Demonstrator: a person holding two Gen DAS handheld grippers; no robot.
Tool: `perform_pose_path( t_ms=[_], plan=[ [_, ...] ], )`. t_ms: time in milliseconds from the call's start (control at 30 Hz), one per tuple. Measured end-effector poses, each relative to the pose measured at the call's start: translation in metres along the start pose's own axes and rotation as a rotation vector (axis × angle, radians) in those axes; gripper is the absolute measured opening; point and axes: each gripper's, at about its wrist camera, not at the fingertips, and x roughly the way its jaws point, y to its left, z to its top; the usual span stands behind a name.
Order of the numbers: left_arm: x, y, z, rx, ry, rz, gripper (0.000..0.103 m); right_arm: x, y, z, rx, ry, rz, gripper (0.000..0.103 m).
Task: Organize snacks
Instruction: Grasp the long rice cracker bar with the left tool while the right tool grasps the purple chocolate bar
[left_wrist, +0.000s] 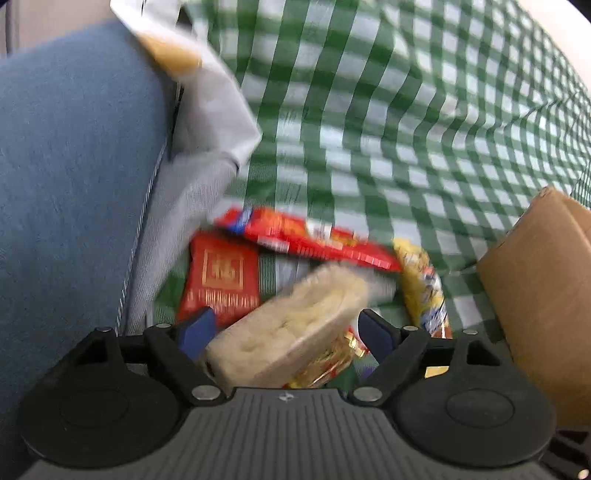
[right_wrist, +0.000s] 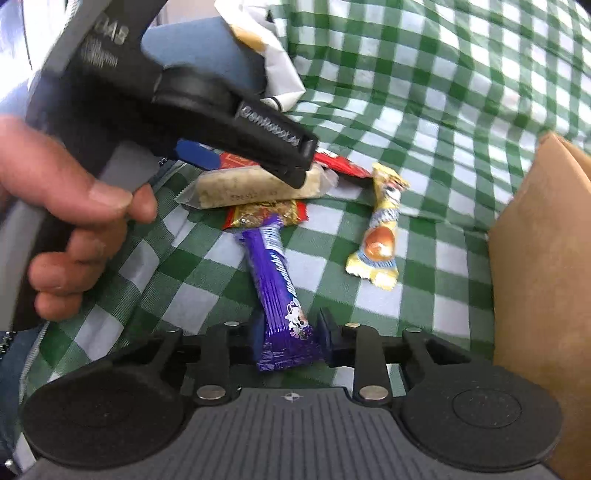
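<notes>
Purple bar (right_wrist: 284, 295) pinched by right hand-held gripper (right_wrist: 290, 338); left hand-held gripper (left_wrist: 286, 328), gaping around pale cake pack (left_wrist: 291, 325), risks snagging neighbours.

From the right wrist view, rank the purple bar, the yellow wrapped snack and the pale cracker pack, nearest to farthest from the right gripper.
1. Purple bar: between the right gripper fingers.
2. Yellow wrapped snack: ahead, to the right, on the checked cloth.
3. Pale cracker pack: farthest, ahead-left, under the left gripper.
</notes>
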Motion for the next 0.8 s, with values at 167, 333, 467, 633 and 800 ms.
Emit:
perform_pose_path(
  t_ms=[167, 333, 467, 633, 800],
  plan=[
    [-0.008, 0.003, -0.006, -0.068, 0.065, -0.102, 0.042, -0.022, -0.011, -0.009, 0.048, 0.048, -0.024, 0.026],
    [-0.028, 0.0, -0.023, -0.125, 0.142, -0.119, 0.04, -0.051, -0.009, -0.028, 0.048, 0.074, -0.025, 0.027],
    [-0.051, 0.008, -0.045, -0.219, 0.202, -0.103, 0.04, -0.069, -0.004, -0.042, 0.053, 0.083, -0.015, 0.027],
    [-0.081, 0.007, -0.075, -0.302, 0.263, -0.18, 0.04, -0.085, 0.001, -0.061, 0.067, 0.103, -0.016, 0.027],
    [-0.084, -0.009, -0.092, -0.215, 0.334, -0.178, 0.041, -0.088, 0.009, -0.07, 0.044, 0.11, -0.052, 0.03]
  ],
)
